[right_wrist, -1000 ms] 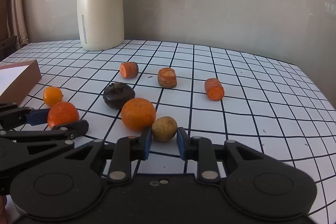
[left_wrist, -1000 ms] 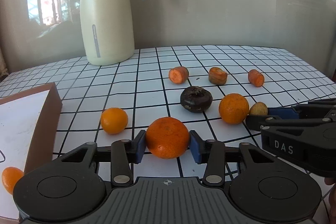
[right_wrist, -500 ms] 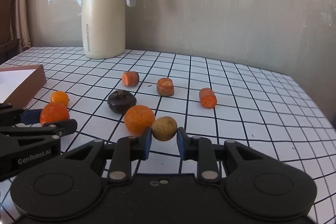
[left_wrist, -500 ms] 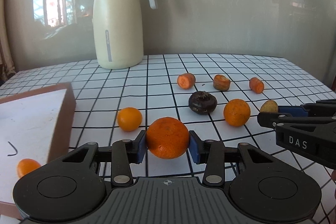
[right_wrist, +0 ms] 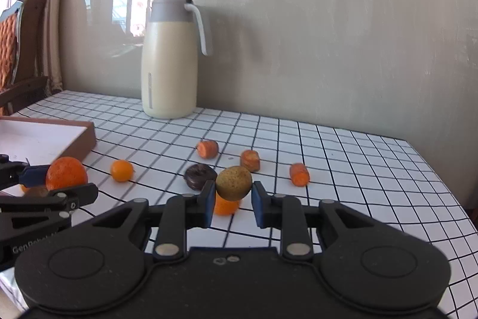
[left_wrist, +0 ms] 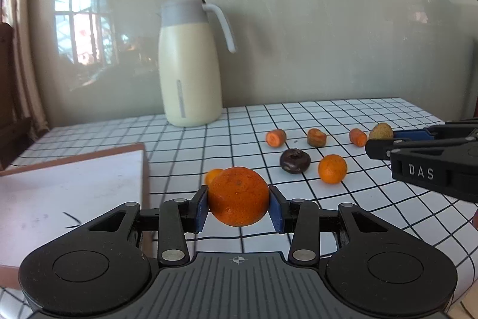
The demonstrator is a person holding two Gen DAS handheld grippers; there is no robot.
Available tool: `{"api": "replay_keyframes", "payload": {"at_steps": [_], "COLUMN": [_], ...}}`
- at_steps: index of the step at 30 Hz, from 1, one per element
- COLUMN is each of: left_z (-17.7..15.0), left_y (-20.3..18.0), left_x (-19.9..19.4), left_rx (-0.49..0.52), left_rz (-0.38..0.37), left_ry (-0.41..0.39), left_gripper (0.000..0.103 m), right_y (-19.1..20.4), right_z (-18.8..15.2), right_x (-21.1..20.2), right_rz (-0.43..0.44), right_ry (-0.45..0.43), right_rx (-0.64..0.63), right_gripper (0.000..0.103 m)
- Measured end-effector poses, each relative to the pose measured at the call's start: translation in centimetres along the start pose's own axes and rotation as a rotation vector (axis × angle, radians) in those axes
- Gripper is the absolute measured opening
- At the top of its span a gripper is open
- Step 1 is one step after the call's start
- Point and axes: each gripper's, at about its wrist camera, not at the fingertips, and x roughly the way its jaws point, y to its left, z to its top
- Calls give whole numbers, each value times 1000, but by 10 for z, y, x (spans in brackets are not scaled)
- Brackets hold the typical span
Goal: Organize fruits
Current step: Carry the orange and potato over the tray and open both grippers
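Observation:
My left gripper (left_wrist: pixel 238 207) is shut on a large orange (left_wrist: pixel 238 195) and holds it above the checked table, beside the brown-rimmed box (left_wrist: pixel 71 184). In the right wrist view that left gripper (right_wrist: pixel 64 180) and its large orange (right_wrist: pixel 66 173) show at the left. My right gripper (right_wrist: pixel 233 201) is shut on a small brownish-yellow round fruit (right_wrist: pixel 234 183), lifted off the table; it also shows as the right gripper (left_wrist: pixel 381 138) with the fruit (left_wrist: pixel 381 131). On the table lie a small orange (right_wrist: pixel 121 170), a medium orange (left_wrist: pixel 332 169), a dark purple fruit (left_wrist: pixel 295 160) and three carrot pieces (left_wrist: pixel 275 137).
A cream thermos jug (left_wrist: pixel 191 71) stands at the back by the wall. The box (right_wrist: pixel 44 136) with a white floor sits at the table's left. A wooden chair (right_wrist: pixel 18 50) stands beyond the left edge. The table's right edge (right_wrist: pixel 442 184) drops off near the wall.
Both grippers have risen with their fruit and drawn back. The view now looks more level, and the box has come closer on the left.

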Motion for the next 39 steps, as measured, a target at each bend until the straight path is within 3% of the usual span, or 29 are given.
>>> {"api": "replay_keyframes", "payload": {"at_steps": [17, 39], "left_z": [-11, -34], "left_y": [59, 178], "left_x": [-45, -68], "left_rx": [-57, -181], "left_rz": [124, 338], "left_ry": [-37, -35], "left_gripper": [42, 42], "right_y": [65, 148], "right_z": [11, 23], "right_x": [-25, -11], "right_rz": [149, 289], "right_ry": [-60, -94], "right_rx": [-62, -103], "right_gripper": [17, 17]}}
